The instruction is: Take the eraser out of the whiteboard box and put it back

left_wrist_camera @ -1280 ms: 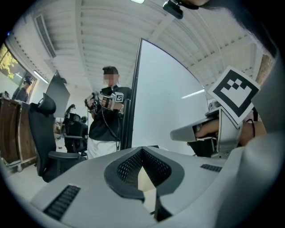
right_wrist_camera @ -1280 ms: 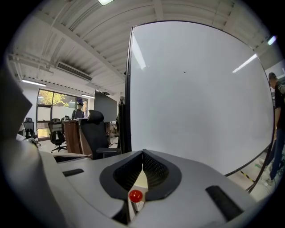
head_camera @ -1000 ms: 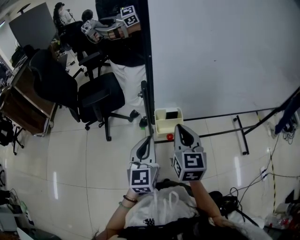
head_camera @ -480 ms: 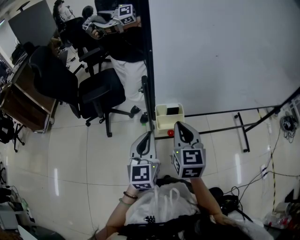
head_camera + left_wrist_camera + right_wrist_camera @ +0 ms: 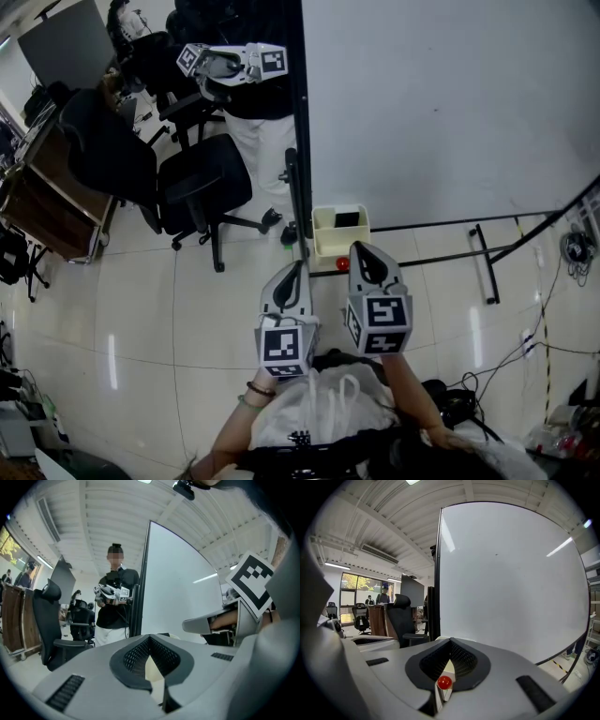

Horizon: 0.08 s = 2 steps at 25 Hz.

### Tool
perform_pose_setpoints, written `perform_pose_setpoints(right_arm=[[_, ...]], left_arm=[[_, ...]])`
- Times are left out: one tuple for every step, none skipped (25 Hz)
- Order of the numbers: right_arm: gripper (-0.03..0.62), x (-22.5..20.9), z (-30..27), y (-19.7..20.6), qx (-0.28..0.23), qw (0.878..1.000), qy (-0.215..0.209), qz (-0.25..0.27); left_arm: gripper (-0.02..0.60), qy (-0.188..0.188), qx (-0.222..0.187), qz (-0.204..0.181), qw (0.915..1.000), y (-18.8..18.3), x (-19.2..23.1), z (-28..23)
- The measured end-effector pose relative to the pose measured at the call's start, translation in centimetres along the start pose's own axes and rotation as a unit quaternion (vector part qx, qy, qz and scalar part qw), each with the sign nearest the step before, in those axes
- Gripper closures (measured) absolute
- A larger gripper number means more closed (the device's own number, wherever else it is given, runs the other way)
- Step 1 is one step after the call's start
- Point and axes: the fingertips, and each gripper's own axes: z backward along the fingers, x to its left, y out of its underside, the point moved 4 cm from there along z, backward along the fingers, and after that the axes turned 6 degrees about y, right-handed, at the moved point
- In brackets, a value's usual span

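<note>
L arm: forearm w/ wristbands [image 5: 251, 401] reaches out from the body. The left gripper [image 5: 292, 281] is held abt level and aimed at the lower left corner of the whiteboard [image 5: 441, 103].
R arm: right gripper [image 5: 364, 261] sits alongside, just to the right, nose tipped slightly down. Its tip is a bit nearer the box than the left one's.
L gripper: clenched, jaws together, nothing in them. A bit of the cream box shows thru the hollow behind the tips.
R gripper: clenched too, and empty. A small red ball [image 5: 342, 264] shows thru its hollow.
Spacing: the two grippers are side by side, near each other but apart.
Whiteboard box [image 5: 323, 246]: cream, open on top, at the foot of the board by the black frame post. It's just ahead of both tips; neither touches it.
Eraser [image 5: 345, 219]: small dark block lying inside the box, at the end nearest the board. No finer detail at this size.
Red ball: just in front of the box, betw it and the right gripper's tip. Can't tell what it is.
Other person [image 5: 248, 103]: stands past the board's left edge in a dark top and light trousers, holding another pair of grippers at chest height.
Nearby: black office chair [image 5: 202, 187] on the glossy pale tile floor [image 5: 187, 309].
</note>
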Motion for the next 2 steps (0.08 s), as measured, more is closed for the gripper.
perform_pose_setpoints(right_arm=[[0.579,-0.12,-0.02,0.28,0.0,1.0,0.002,0.002],[0.579,-0.24,-0.05,0.56,0.0,1.0,0.004,0.005]], left_arm=[[0.58,0.0,0.0,0.0,1.0,0.02,0.05,0.07],[0.578,-0.001,0.0,0.0,1.0,0.04,0.1,0.15]])
